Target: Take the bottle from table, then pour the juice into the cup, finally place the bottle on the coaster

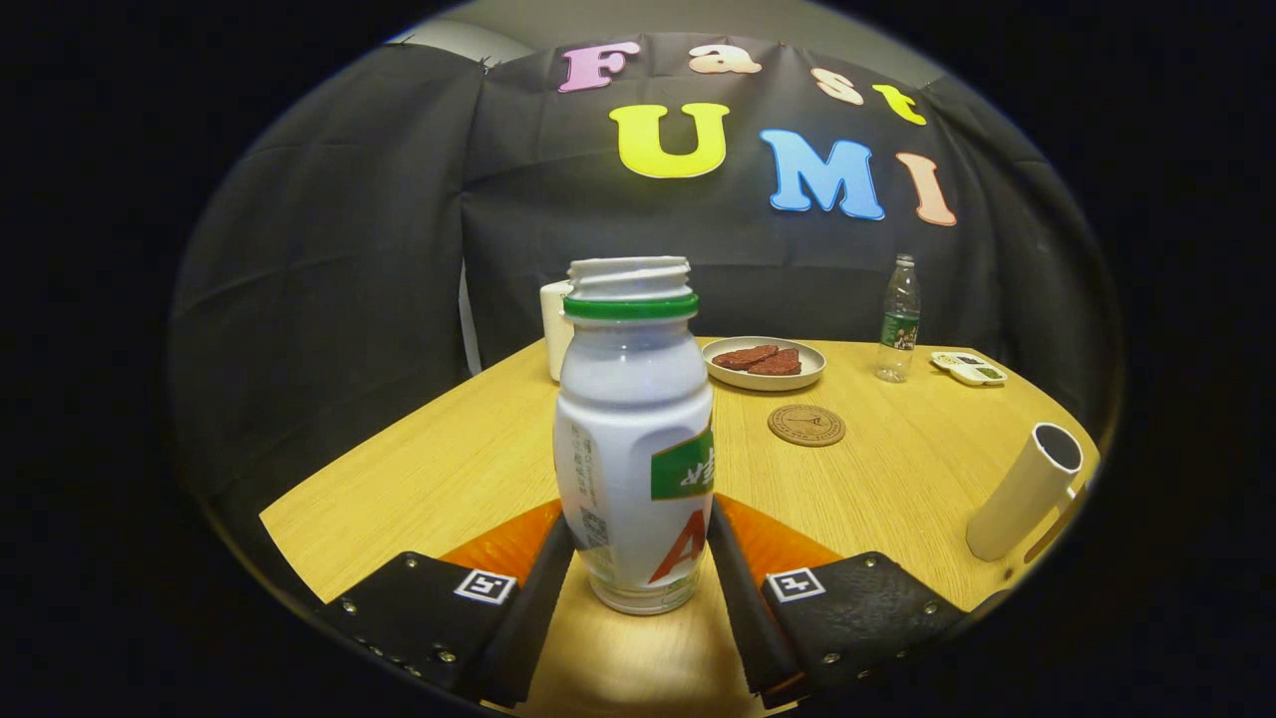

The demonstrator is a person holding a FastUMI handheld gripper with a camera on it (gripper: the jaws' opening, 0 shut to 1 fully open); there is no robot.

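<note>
Right up close, the gripper (638,558) has one bottle (635,439) standing between its two fingers, both of which press against the lower body, one on each side. So the tool is clenched on the bottle. It stands upright, its clear base at the near edge of the desk (449,469); whether the base rests on the wood or hangs just above it, I cannot tell. No cap on it: the threaded white neck is open, with a green ring just below, and a green and white label on the side.

Looking past the fingers, count with me. One round coaster (806,425) lies flat on the wood, beyond the bottle and to its right, near the middle of the desk and well apart from the fingers. One white cup (1027,491) stands near the right edge, its open mouth dark inside; the fisheye makes it look tilted.

Further back, one shallow plate (764,363) sits toward the far edge, carrying two brown flat pieces (760,359) side by side. One clear water bottle (898,319) stands upright to the right of the plate, at the far edge, with a green label around its middle. Just right of that, one small white tray (969,367) with little compartments lies by the far right corner. Behind the held bottle's neck, one white cylinder (554,329) pokes out at the far left edge, mostly hidden.
</note>
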